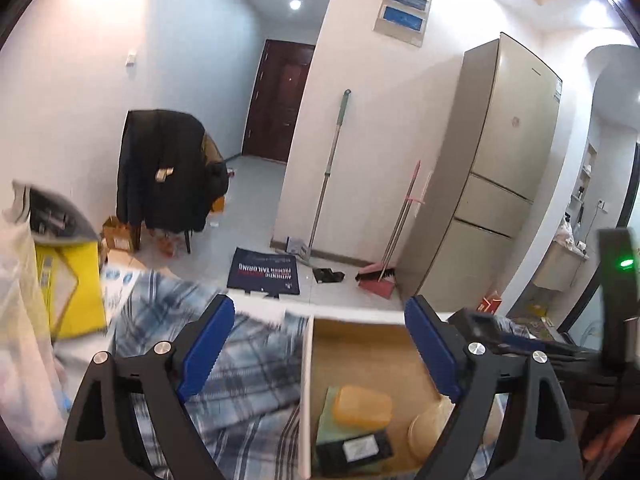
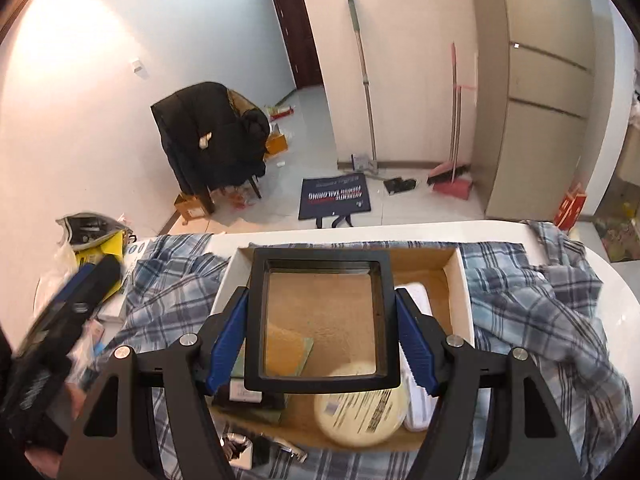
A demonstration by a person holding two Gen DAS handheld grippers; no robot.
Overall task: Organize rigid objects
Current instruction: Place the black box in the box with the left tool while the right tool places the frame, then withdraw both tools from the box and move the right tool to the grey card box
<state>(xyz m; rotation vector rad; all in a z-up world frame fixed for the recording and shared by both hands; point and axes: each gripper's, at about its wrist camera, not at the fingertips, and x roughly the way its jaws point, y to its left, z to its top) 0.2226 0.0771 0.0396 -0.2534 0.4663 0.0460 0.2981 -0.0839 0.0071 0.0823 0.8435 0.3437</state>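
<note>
Blue pads on black fingers [image 2: 412, 344], both grippers. Black-framed square box [image 2: 322, 320] w/ clear bottom. Shallow tray [image 2: 458, 276]: white walls, tan cardboard-brown inside. In tray: orange lid-like piece [image 1: 362, 406] on pale green sheet, cream round tin [image 2: 360, 408] w/ printed label, white oblong item at rt. Blue/white/grey plaid cloth [image 2: 532, 304] over white counter [image 2: 400, 230]. Yellow pkg [image 1: 74, 288] at left edge. Farther back: navy mat [image 2: 336, 196] w/ white + red lettering, pink dustpan [image 2: 450, 188], beige fridge [image 1: 504, 160], dark brown door [image 1: 278, 100], black coat [image 2: 212, 136] on chair.
</note>
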